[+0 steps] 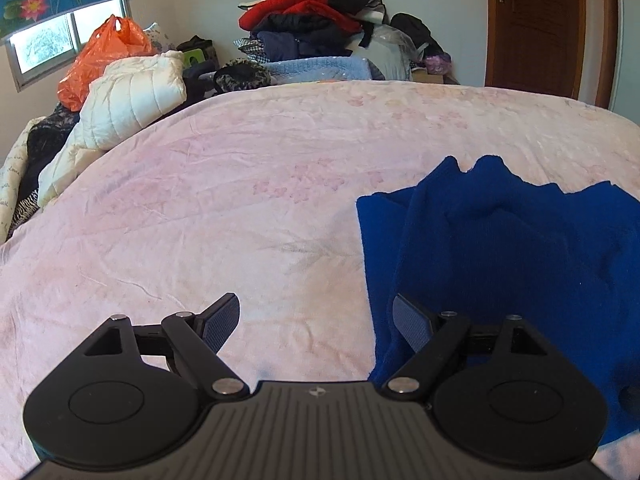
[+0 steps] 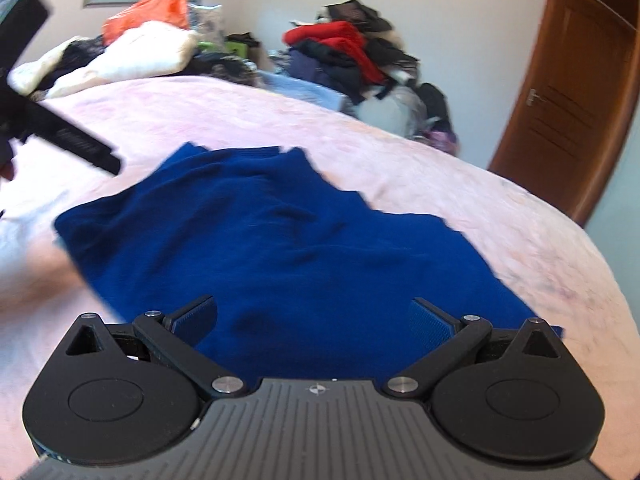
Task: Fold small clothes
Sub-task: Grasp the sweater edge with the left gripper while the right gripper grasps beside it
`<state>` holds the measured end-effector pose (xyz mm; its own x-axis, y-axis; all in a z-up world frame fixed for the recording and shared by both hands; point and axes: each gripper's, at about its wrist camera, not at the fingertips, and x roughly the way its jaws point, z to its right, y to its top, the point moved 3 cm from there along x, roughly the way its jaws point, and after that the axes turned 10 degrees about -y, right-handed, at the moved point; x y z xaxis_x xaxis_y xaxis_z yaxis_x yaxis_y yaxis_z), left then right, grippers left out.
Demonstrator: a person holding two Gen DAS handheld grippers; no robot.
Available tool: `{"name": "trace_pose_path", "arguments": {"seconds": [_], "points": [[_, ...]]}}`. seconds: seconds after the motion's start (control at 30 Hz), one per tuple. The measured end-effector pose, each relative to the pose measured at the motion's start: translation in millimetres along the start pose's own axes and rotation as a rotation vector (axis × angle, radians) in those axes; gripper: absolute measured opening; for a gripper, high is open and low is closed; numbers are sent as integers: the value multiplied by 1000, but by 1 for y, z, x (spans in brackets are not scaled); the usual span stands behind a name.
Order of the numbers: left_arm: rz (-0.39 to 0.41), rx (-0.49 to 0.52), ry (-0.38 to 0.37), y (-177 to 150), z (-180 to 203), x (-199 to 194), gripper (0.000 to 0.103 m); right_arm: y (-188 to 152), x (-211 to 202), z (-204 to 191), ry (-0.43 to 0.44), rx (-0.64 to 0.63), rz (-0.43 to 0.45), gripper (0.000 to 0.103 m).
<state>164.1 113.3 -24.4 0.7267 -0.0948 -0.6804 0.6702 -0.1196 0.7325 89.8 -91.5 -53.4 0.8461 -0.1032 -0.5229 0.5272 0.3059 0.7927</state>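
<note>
On the near part of the bed [image 1: 280, 152], the blue garment [image 2: 280, 248] lies crumpled. Both the left gripper [image 1: 316, 320] and right gripper [image 2: 314, 320] hover with fingers wide, holding nothing. Grasp opposite edges and pull flat before folding. Only the right view shows the garment's full outline.

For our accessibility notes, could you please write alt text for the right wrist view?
An open right gripper hovers over a rumpled blue garment lying on a pink bedspread, holding nothing. The left gripper shows blurred at the left edge; piled clothes, an orange bag and a wooden door lie behind.
</note>
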Motion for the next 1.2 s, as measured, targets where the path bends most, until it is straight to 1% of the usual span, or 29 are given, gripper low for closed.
{"name": "trace_pose_path", "arguments": {"seconds": [0.13, 0.37, 0.53, 0.63, 0.7, 0.77, 0.83, 0.93, 1.0, 1.13, 1.2], "points": [[-12, 35, 17, 0, 10, 5, 84, 4, -7, -24, 40, -55, 19, 102], [-21, 48, 21, 5, 11, 12, 84, 8, -16, -56, 64, -159, 52, 102], [-42, 39, 7, 8, 8, 20, 84, 8, -20, -80, 47, -259, 86, 102], [-43, 45, 3, 9, 8, 24, 84, 5, -23, -95, 30, -331, 109, 102], [-42, 47, -13, 10, 8, 26, 84, 2, -24, -104, 25, -371, 118, 102], [-41, 42, -60, 14, 4, 28, 84, 0, -24, -112, 19, -400, 121, 102], [-58, 1, -130, 20, -5, 34, 84, -2, -22, -119, -8, -433, 131, 102], [-125, -114, -249, 29, -26, 52, 84, 0, -18, -130, -58, -459, 163, 102], [-172, -217, -328, 33, -42, 67, 84, 4, -13, -136, -92, -471, 178, 102], [-213, -357, -514, 40, -57, 90, 85, 11, -1, -149, -144, -496, 216, 101], [-221, -389, -593, 45, -56, 100, 89, 15, 4, -152, -151, -493, 223, 100]]}}
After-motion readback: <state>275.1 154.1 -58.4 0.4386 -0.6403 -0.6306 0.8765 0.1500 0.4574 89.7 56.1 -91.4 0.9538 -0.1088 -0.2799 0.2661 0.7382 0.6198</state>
